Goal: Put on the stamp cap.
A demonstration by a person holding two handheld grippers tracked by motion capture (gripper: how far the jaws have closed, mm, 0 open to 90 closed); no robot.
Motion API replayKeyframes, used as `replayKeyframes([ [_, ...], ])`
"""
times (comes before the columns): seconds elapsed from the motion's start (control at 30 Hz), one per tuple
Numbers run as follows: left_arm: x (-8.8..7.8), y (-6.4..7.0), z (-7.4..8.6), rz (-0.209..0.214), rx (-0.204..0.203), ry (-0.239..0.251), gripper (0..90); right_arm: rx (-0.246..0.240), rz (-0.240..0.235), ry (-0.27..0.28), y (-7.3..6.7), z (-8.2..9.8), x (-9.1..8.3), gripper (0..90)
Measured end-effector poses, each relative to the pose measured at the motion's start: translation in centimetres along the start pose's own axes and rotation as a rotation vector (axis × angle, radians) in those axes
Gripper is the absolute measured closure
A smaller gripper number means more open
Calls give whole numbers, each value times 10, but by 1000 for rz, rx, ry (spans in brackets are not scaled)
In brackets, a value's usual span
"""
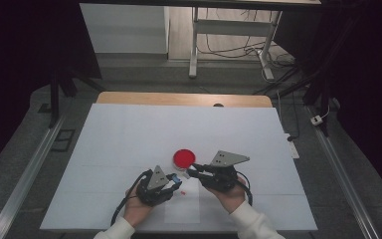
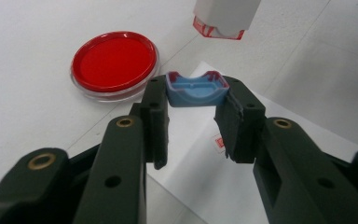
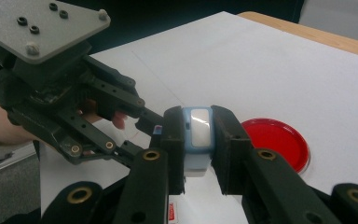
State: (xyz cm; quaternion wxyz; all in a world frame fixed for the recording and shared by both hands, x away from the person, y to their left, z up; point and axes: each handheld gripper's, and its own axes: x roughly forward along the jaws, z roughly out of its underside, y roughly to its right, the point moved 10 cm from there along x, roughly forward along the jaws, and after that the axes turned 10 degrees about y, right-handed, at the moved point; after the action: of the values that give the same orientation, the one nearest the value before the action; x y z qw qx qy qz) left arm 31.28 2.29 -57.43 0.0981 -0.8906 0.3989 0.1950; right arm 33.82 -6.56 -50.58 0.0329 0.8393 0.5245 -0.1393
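My left gripper (image 2: 196,93) is shut on a small blue cap with a red rim (image 2: 196,87), held just above the table. My right gripper (image 3: 198,119) is shut on a small pale blue and white block (image 3: 198,135). The two grippers meet tip to tip in the high view, left gripper (image 1: 177,178) beside right gripper (image 1: 192,172). In the left gripper view the white block (image 2: 223,18) hangs above and beyond the cap, apart from it. A round red dish (image 1: 184,158) lies on the table just beyond both grippers.
A white sheet covers the table (image 1: 129,134), with a smaller sheet of paper (image 1: 181,209) under the grippers. A tiny red and white scrap (image 2: 219,141) lies on that paper. The wooden far edge (image 1: 179,98) of the table shows at the back.
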Motion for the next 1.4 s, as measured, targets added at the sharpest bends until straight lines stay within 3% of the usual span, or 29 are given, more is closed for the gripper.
replayKeyframes([
  [0.73,16,3,0,-9,18,-11,640,22,10,8,0,0,2,747],
  [1.4,26,6,-3,-33,31,11,640,49,33,2,0,4,6,747],
])
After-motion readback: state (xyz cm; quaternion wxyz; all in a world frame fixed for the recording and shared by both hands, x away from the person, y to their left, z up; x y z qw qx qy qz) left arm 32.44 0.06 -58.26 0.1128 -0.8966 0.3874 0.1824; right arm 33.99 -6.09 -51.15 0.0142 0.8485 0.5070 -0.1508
